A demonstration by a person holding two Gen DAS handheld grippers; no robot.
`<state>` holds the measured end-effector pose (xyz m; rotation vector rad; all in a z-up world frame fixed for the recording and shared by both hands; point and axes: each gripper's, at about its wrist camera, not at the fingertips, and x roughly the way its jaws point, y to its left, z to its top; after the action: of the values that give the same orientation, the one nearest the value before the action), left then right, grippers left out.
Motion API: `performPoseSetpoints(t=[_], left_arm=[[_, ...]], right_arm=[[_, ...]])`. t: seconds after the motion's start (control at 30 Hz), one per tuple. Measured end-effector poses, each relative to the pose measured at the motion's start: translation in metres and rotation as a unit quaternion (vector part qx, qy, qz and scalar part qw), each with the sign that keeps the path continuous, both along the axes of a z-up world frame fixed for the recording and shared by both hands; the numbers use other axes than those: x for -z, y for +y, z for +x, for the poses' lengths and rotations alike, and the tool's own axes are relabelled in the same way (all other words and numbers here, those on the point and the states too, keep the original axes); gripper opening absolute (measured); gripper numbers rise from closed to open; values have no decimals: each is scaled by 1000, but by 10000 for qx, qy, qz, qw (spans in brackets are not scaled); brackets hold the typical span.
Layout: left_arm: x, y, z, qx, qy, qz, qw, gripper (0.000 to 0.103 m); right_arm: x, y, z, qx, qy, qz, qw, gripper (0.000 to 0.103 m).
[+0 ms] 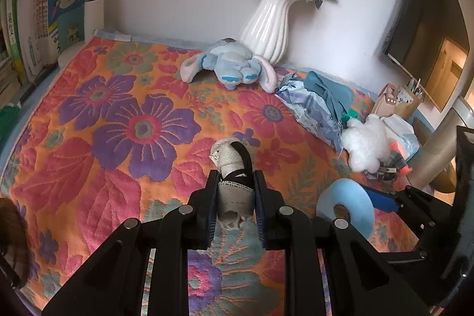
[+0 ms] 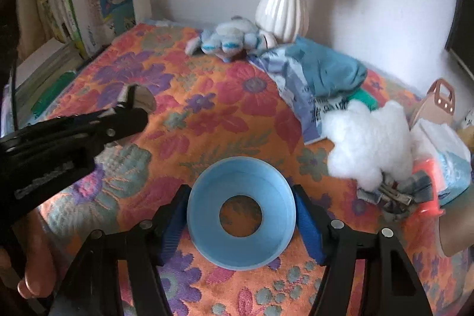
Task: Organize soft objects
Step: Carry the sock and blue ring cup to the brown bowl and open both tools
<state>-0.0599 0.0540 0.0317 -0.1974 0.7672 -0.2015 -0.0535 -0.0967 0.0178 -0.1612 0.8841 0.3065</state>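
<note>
My left gripper point(image 1: 234, 176) is shut on a rolled beige sock with black trim point(image 1: 234, 168) and holds it above the floral cloth. My right gripper point(image 2: 241, 191) is shut on a light blue cup with a hole in its bottom point(image 2: 241, 212), its open mouth towards the camera. The cup also shows in the left wrist view point(image 1: 346, 208). A blue plush toy point(image 1: 228, 64) lies by the white vase. A white fluffy toy point(image 2: 370, 141) lies at the right, by a teal cloth point(image 2: 323, 70) on a printed bag. The left gripper shows at the left of the right wrist view point(image 2: 130, 105).
A white vase with blue flowers point(image 1: 268, 25) stands at the back against the wall. Books point(image 1: 44, 19) stand at the back left. The floral cloth point(image 1: 118, 123) covers the table. Tissues, a small box and clutter point(image 2: 438, 156) sit at the right edge. A monitor point(image 1: 426, 28) is at the right.
</note>
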Motion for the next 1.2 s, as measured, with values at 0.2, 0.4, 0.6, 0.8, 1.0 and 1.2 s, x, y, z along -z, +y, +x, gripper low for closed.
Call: performPoseSetpoints(t=[0.2,0.4,0.6,0.8,1.0,1.2], left_arm=[[0,-3,-1,-10,-8,118,9999,19],[1,-6,-1,-30,-11,229,9997,19],[-2,-9,-4,90,-13,172,9998,19],[-11,-31,-19,762,82,-683,9947,19],[-24,-84,-31,1438,55,-750,9867,19],[-38,-146,-39,2129,-17,-657,9749,19]], right_arm=[[-6,-12,-3,104,36,246,9996,66],[-10,-43,-13,397,209,590,9973,66],[-17,-82,-34,671,318,899,9932,66],[-31,-130,-60,1178,202,877,9890,66],[-41,-180,-79,1639,189,815,9829,66],[-49,-245,-98,2253,136,913,9699,66]])
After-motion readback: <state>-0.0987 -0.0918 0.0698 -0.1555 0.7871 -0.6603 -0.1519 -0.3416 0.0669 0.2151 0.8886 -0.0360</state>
